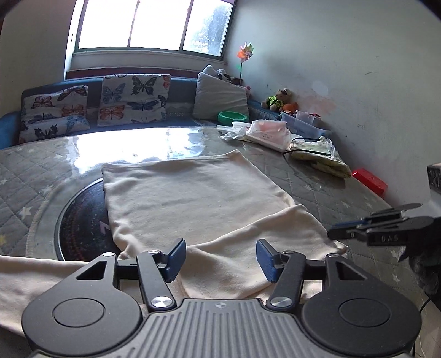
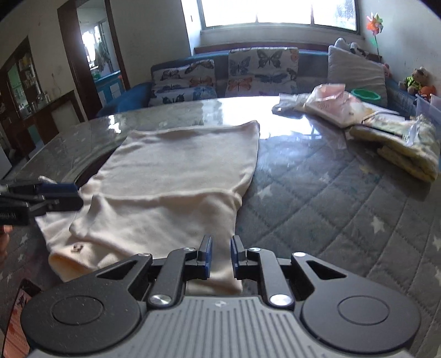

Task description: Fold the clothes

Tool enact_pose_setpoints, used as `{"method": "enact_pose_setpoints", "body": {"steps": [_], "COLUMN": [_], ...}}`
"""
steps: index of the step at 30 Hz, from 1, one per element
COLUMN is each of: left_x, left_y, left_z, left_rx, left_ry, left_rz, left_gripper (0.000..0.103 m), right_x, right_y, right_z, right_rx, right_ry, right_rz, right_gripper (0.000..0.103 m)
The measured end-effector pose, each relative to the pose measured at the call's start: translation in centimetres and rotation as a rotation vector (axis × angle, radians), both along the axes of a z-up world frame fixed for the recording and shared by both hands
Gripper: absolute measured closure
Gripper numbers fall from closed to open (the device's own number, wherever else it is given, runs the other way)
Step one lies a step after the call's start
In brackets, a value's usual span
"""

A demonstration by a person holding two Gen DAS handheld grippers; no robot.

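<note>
A round desk point(image 1: 41, 176) carries a grey quilted cover with white stars under a glossy clear sheet that mirrors the bright window point(image 1: 154, 24) on the far wall. Behind the desk runs a blue sofa point(image 2: 132, 93) with two butterfly cushions point(image 1: 132, 100) and a plain grey cushion point(image 1: 220, 96); a teddy bear point(image 1: 279, 99) and a pinwheel point(image 1: 245, 53) sit in the corner by the white wall. In the right wrist view a doorway and dark wooden shelving show at the left. A cream garment point(image 1: 193, 192) lies flat on the middle of the desk, its near part folded over, partly covering a dark round inset point(image 1: 80, 220) in the top. On the far right side lie clear plastic bags point(image 2: 330, 102) holding pale folded fabric, a green bowl point(image 1: 233, 117), a clear lidded box point(image 1: 303, 121) whose contents are too small to tell, and a red box point(image 1: 369, 179). The left tool point(image 1: 220, 260) hovers over the garment's near edge, its jaws half spread with cloth below but not pinched. The right tool point(image 2: 221, 257) stands narrowly parted above the garment's near right corner, gripping nothing.
</note>
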State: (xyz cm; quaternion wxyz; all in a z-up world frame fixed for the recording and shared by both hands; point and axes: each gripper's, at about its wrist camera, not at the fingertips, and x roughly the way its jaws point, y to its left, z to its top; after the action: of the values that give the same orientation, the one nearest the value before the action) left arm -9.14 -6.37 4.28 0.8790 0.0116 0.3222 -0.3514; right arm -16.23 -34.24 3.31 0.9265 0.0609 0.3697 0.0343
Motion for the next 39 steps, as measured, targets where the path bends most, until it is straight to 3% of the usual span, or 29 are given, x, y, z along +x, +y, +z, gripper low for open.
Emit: {"method": "enact_pose_setpoints", "body": {"steps": [1,3,11,14,20,26,33,39], "left_x": [0.1,0.2,1.4,2.0,1.7,1.1,0.5,0.3], "left_y": [-0.2,-0.6,-1.7,-1.2,0.7,3.0,9.0,14.0], "left_z": [-0.1,-0.4,-1.9,-2.8,-2.5,-1.9,-0.3,0.1], "left_rx": [0.002,0.006,0.045,0.076,0.065,0.051,0.041,0.038], "left_ry": [0.004,0.01,0.044,0.065,0.058,0.047,0.011,0.014], "left_rz": [-0.001,-0.009,-0.017,0.005,0.029,0.074,0.258,0.424], "left_gripper": [0.045,0.058,0.077,0.077,0.077,0.076,0.06,0.054], "right_x": [0.4,1.5,5.3,5.4,4.3,4.1,3.9,4.3], "right_y": [0.0,0.3,1.4,1.3,3.1,5.3,9.3,13.1], "right_z": [0.2,0.7,-1.3,-1.4,-0.2,-1.5,0.0,-0.9], "right_rx": [0.0,-0.001,-0.014,-0.014,-0.049,-0.109,-0.115,-0.112], "right_ry": [-0.01,-0.032,-0.01,-0.003,-0.033,0.014,-0.034,-0.029], "right_rz": [0.001,0.012,0.05,0.046,0.101,0.146,0.261,0.357], "right_gripper": [0.089,0.089,0.091,0.092,0.09,0.09,0.088,0.088]}}
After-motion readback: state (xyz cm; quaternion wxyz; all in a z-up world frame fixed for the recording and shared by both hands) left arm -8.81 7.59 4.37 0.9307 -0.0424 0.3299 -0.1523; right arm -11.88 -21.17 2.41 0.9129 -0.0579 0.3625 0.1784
